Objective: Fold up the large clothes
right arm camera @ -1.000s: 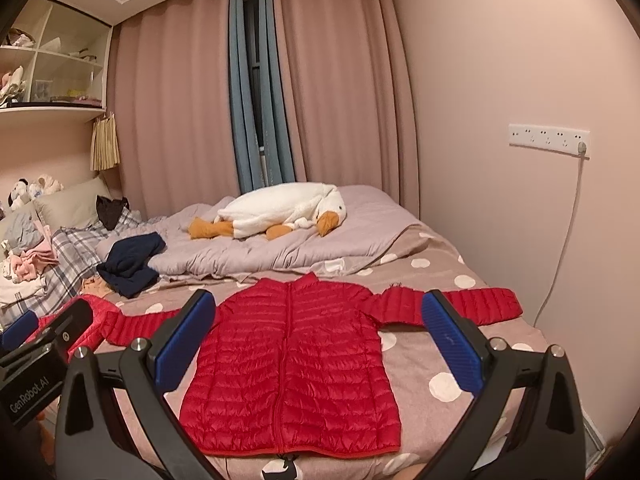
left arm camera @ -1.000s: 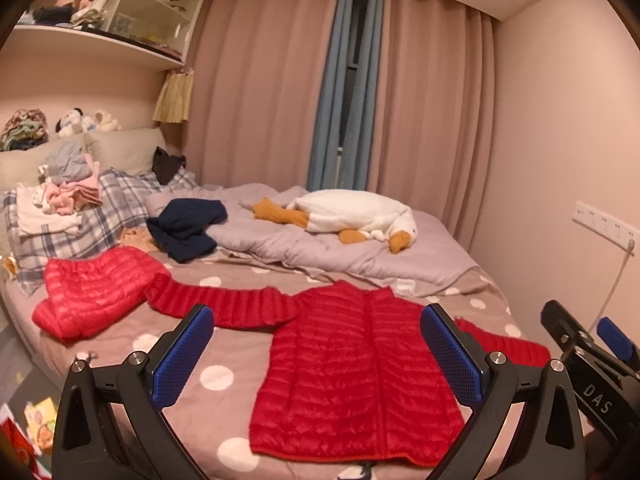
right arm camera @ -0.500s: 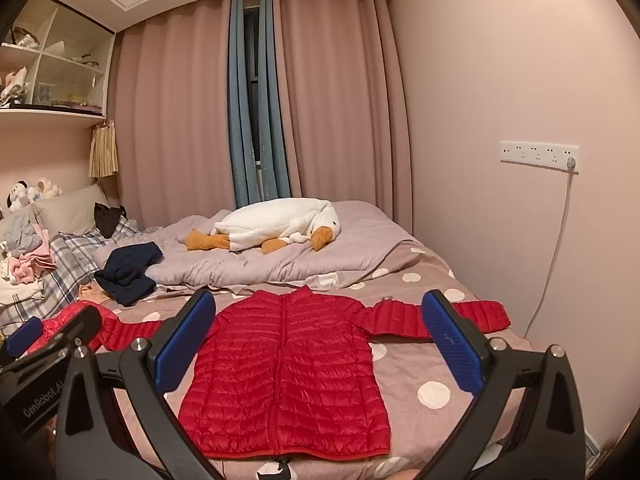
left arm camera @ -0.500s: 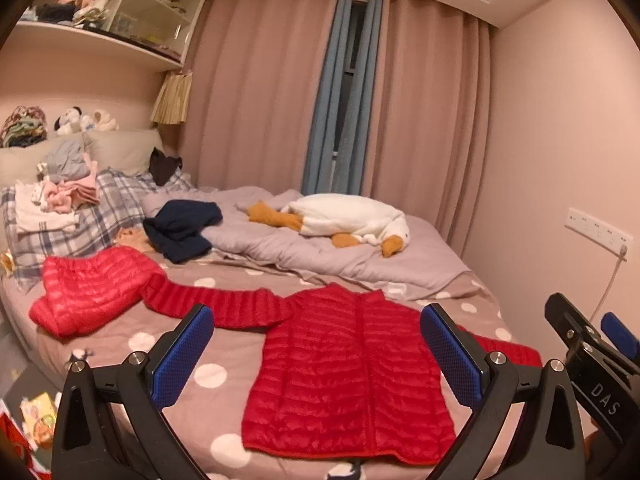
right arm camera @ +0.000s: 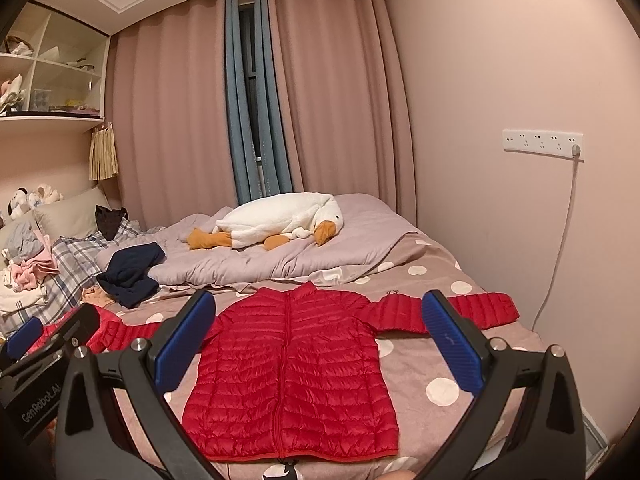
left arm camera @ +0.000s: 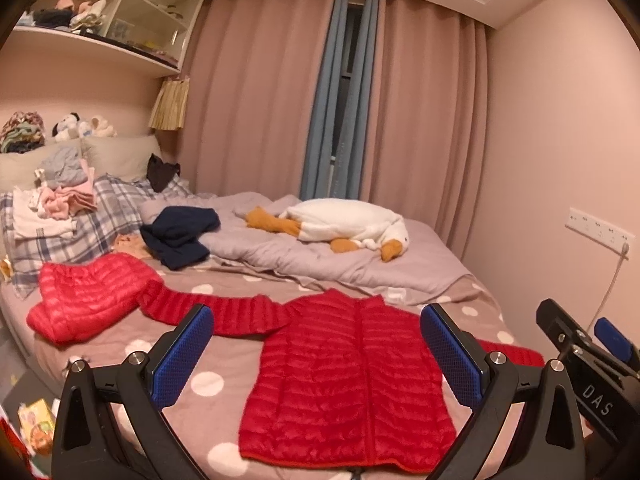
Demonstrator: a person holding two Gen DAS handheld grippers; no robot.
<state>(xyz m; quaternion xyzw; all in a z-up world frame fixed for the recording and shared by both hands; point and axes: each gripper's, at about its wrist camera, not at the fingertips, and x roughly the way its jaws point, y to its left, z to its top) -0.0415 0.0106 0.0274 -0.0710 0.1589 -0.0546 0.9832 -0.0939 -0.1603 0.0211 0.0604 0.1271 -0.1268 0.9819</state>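
Both cameras have pulled back slightly — left gripper (left arm camera: 316,350) and right gripper (right arm camera: 318,338) gape wide, empty, above the red jacket (right arm camera: 292,364); only the left view shows a second red garment (left arm camera: 86,300).

A bright red quilted puffer jacket (right arm camera: 294,376) lies flat on the polka-dot bed, front up, zip closed down the middle, collar toward the curtains and hem toward the near edge. Both sleeves stretch straight out to the sides — one toward the wall, the other toward a second red quilted jacket (left arm camera: 86,300), which sits crumpled in a heap — their fabrics touching.
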